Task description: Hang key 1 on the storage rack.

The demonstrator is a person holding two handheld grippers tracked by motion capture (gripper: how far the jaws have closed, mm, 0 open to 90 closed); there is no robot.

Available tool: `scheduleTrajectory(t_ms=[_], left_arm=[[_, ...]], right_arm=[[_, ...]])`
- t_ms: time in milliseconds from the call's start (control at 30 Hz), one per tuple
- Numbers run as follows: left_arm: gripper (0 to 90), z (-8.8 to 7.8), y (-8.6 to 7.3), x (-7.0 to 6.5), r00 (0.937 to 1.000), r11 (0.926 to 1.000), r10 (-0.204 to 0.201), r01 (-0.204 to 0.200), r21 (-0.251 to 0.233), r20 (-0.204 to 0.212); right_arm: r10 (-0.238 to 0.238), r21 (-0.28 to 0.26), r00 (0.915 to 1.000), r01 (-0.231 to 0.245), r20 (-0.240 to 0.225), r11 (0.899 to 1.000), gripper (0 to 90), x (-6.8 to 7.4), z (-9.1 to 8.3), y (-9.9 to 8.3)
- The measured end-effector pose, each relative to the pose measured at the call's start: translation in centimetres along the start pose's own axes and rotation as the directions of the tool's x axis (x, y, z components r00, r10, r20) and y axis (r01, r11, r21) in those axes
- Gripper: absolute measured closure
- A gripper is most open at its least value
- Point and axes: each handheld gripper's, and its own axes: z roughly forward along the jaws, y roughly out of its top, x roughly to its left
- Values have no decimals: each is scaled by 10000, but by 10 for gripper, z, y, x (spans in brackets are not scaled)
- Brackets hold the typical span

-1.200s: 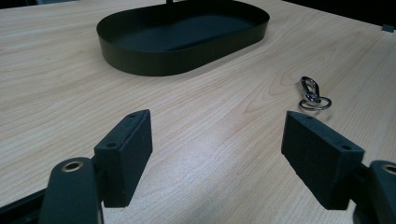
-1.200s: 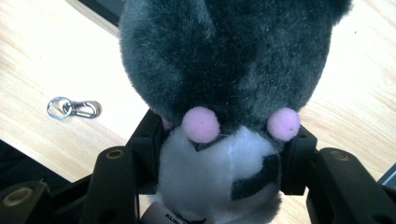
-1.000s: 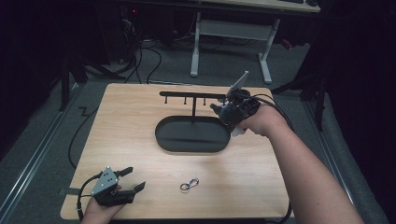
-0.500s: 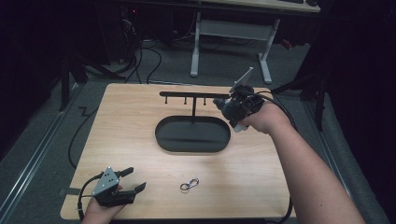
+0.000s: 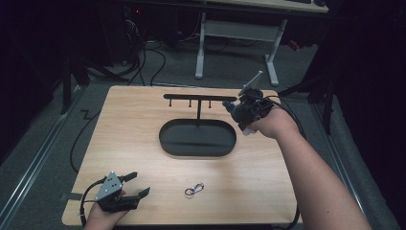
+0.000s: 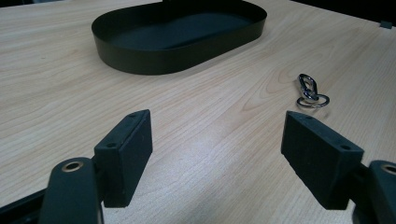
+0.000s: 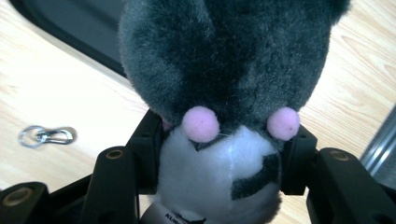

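At the far right of the pale wooden counter, the right tool is raised beside the end of the black metal hanger stand's crossbar, and it is clamped on a grey and white plush toy with pink cheeks. In the right gripper view the two black jaws press into the toy's white lower half from either side, so the grip looks secure — the toy is off the counter and carried. From above, the toy itself is hard to make out against the dark tool body.

Judging by this, the pick-up is done and the toy has been brought up to the stand, near the short pegs that hang under the bar. What seems left is the placing: either hooking the toy onto a peg or lowering it into the black oval metal tray that forms the stand's base. Whether the toy has a loop for hanging cannot be told.

Near the front edge, the left tool rests low on the counter with its jaws standing wide and nothing between them. A small silver clasp with a key ring lies loose on the wood just to its right, apart from the jaws — it is untouched, and if it belongs to the work, fetching it is a step not yet begun. The tray is bare inside.
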Motion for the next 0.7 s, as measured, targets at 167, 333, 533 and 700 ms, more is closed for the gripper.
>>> scheduleTrajectory(t_ms=[167, 333, 533, 700], left_arm=[[254, 0, 0, -1, 10000, 10000, 53, -53, 83, 28], [255, 0, 0, -1, 10000, 10000, 29, -29, 91, 19], [255, 0, 0, -1, 10000, 10000, 43, -43, 86, 2], [255, 0, 0, -1, 10000, 9999, 44, -44, 103, -6]], right_arm=[[266, 132, 9996, -268, 128, 9996, 462, -3, 13, -5], [201, 205, 9998, -201, -1, 9996, 461, -6, 30, -9], [303, 223, 9994, -299, -157, 9993, 458, -3, 51, -13], [234, -87, 9994, -237, -248, 9997, 455, -1, 63, -13]])
